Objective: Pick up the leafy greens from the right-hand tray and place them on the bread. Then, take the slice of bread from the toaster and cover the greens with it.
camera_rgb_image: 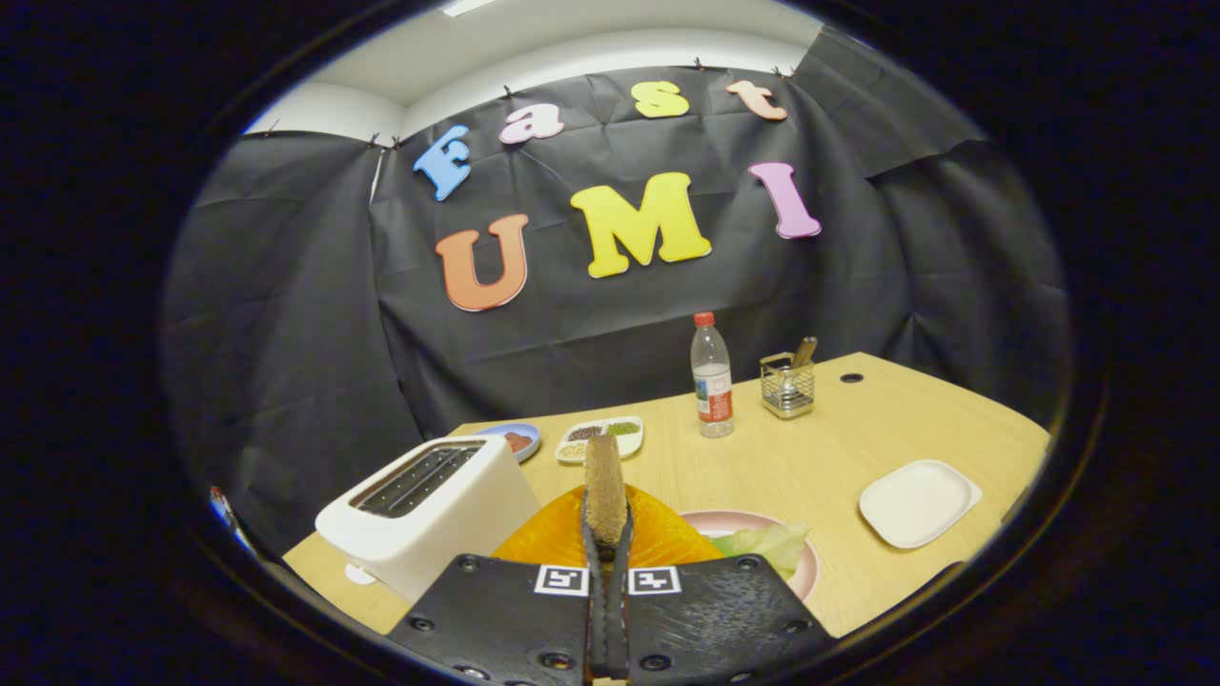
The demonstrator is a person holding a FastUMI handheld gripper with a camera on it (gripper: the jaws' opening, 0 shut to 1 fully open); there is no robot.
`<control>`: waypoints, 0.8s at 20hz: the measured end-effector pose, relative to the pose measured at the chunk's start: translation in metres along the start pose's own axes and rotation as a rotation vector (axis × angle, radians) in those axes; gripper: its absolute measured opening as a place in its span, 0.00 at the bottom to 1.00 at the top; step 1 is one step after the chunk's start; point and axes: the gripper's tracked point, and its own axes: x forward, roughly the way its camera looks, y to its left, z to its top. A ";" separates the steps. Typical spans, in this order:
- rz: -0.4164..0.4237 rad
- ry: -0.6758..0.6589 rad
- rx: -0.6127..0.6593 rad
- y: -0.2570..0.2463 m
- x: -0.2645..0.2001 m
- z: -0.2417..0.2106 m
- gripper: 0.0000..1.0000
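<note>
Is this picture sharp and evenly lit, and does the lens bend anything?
Gripper view: fisheye lens bows the table edge; light is soft and even, with little glare; bottle and toaster look sharp; the bread slice held in the gripper looks slightly soft.

On the surface (820, 448), the toaster (429, 510) stands near left. The bread slice (604, 495) stands edge-up in the tool (606, 538), whose fingers press it from both sides. Greens (767, 545) lie on a plate (808, 570) right of it. Farther off stand a bottle (712, 376) and a wire holder (787, 385); an empty tray (918, 502) lies right.
</note>
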 end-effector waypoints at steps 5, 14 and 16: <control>0.004 0.043 0.030 -0.005 0.008 -0.022 0.01; -0.069 0.072 -0.022 -0.040 0.011 -0.034 0.11; -0.098 0.085 -0.032 -0.052 0.011 -0.038 0.18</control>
